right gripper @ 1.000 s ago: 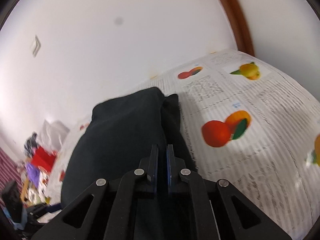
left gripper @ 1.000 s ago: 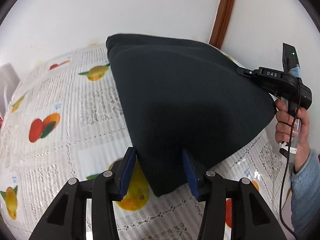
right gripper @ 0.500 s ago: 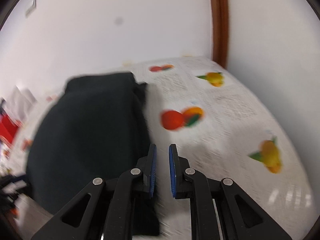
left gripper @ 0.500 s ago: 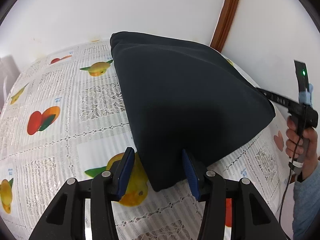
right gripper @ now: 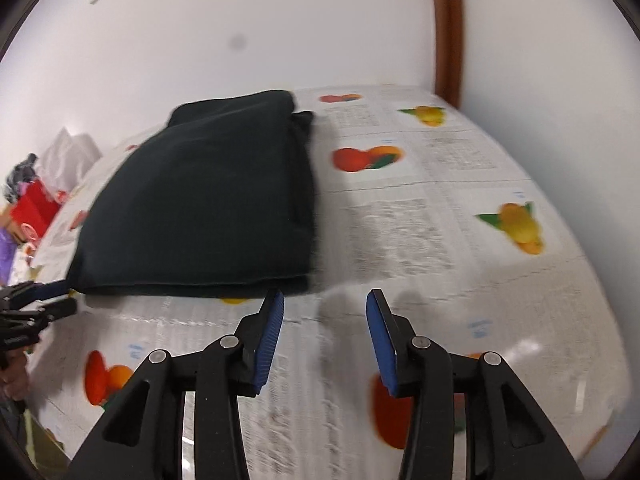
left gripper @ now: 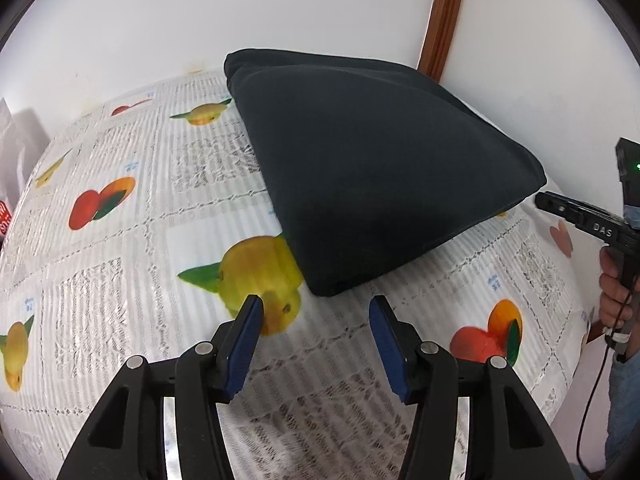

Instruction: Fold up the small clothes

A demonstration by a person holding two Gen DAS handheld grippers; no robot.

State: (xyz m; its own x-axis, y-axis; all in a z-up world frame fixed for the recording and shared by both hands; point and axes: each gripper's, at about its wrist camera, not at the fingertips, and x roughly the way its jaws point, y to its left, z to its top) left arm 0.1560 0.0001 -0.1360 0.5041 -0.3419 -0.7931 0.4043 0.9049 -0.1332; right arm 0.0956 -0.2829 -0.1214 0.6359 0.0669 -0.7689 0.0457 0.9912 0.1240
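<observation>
A: Left wrist view first. How does the left gripper (left gripper: 316, 310) stand?

B: Jaws parted, blue pads (left gripper: 246, 342) bare, nothing between them. They have just been opening a little further. A second ago the near corner of the folded dark garment (left gripper: 376, 176) sat between the pads; now that corner lies just ahead of the fingertips, clear of both, flat on the fruit-print tablecloth (left gripper: 120, 280).

A: Anything else there?

B: The yellow fruit print (left gripper: 260, 276) shows just ahead of the left pad, partly under the garment's edge. The right gripper (left gripper: 560, 205) is at the far right edge, its tip just beside the garment's right corner, apart from it. A second ago it overlapped that corner. The person's hand (left gripper: 614, 296) grips its handle. Brown door frame (left gripper: 444, 16) behind, against the white wall.

A: Right wrist view?

B: Right gripper (right gripper: 325, 312) with jaws apart, empty. They have just been opening; a second ago they were closed with the garment directly under them. Now the garment (right gripper: 208, 208) lies ahead and to the left of the fingertips, its near edge close to the left pad (right gripper: 270, 340), not touching as far as the blur allows. Left gripper (right gripper: 40, 300) at far left, tip at the garment's other near corner. Tablecloth (right gripper: 460, 260) is blurred.
</observation>
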